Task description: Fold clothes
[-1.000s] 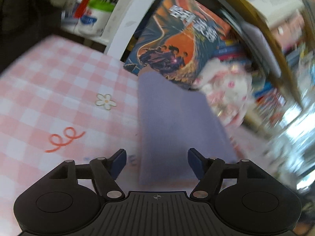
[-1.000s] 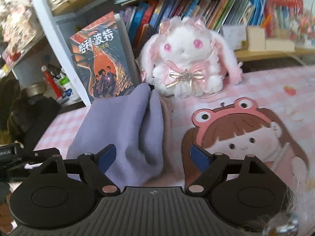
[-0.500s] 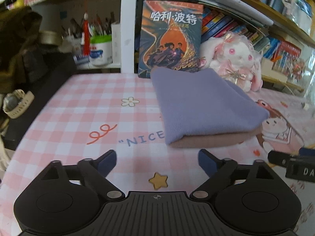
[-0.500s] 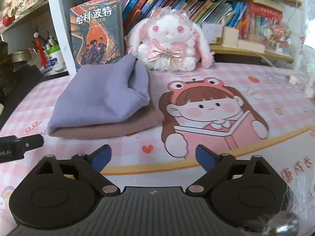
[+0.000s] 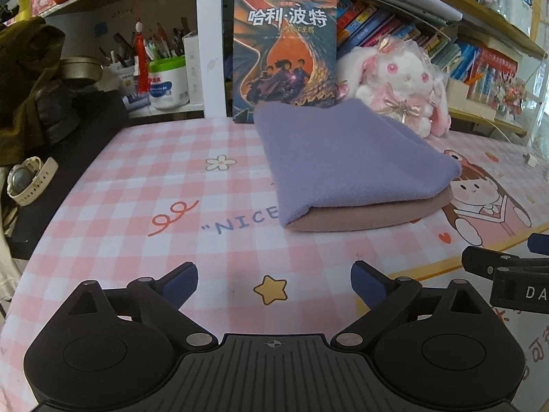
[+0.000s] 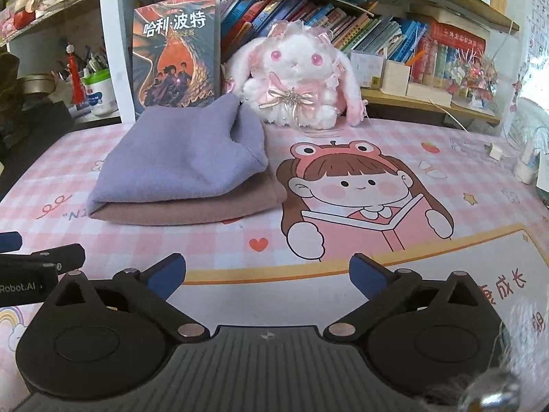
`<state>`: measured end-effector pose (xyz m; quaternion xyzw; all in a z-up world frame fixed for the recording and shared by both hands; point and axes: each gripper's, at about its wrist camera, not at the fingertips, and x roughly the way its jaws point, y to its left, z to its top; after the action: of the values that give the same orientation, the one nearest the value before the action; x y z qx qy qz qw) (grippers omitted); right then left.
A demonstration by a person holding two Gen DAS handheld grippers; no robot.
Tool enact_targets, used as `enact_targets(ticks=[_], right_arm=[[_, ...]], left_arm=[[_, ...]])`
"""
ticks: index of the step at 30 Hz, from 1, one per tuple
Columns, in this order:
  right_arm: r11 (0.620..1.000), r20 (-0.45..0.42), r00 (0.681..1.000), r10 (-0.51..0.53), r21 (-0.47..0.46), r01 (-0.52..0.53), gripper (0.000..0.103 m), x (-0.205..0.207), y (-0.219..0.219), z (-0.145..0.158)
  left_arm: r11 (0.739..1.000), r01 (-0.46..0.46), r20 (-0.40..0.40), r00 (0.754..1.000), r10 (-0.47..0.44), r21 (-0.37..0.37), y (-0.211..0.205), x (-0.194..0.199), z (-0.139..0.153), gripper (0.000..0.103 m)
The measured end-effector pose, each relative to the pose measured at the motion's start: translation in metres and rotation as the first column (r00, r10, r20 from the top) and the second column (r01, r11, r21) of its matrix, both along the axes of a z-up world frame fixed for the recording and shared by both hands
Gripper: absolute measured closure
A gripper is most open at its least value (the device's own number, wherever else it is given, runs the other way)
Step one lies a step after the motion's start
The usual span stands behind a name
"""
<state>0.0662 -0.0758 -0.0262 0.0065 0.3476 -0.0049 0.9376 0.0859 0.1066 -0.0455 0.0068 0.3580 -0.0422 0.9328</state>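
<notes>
A folded purple garment [image 5: 346, 158] lies on top of a folded brown garment [image 5: 370, 214] on the pink checked table mat [image 5: 144, 185]. The same stack shows in the right wrist view, purple [image 6: 185, 158] over brown [image 6: 192, 207]. My left gripper [image 5: 274, 279] is open and empty, held back from the stack above the mat's near edge. My right gripper [image 6: 267, 274] is open and empty, also well back from the stack. The right gripper's side shows at the left wrist view's right edge [image 5: 507, 271].
A plush white and pink rabbit [image 6: 295, 79] and an upright book [image 6: 176, 49] stand behind the stack. Shelves of books [image 6: 377, 34] line the back. A white jar [image 5: 168, 82] and pens stand far left. A watch [image 5: 25, 180] lies off the mat's left edge.
Both grippers have pulled back from the stack and risen. One second ago they were close over the purple garment; now the whole stack lies apart from them.
</notes>
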Motion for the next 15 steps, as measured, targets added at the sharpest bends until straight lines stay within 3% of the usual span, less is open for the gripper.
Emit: enact_targets(ticks=[15], right_arm=[[1.000,0.000,1.000,-0.004,-0.004,0.004,0.000,-0.0011,0.0014,0.0007]], left_arm=[[1.000,0.005,0.001,1.000,-0.005,-0.007,0.0012,-0.0011,0.0016,0.001]])
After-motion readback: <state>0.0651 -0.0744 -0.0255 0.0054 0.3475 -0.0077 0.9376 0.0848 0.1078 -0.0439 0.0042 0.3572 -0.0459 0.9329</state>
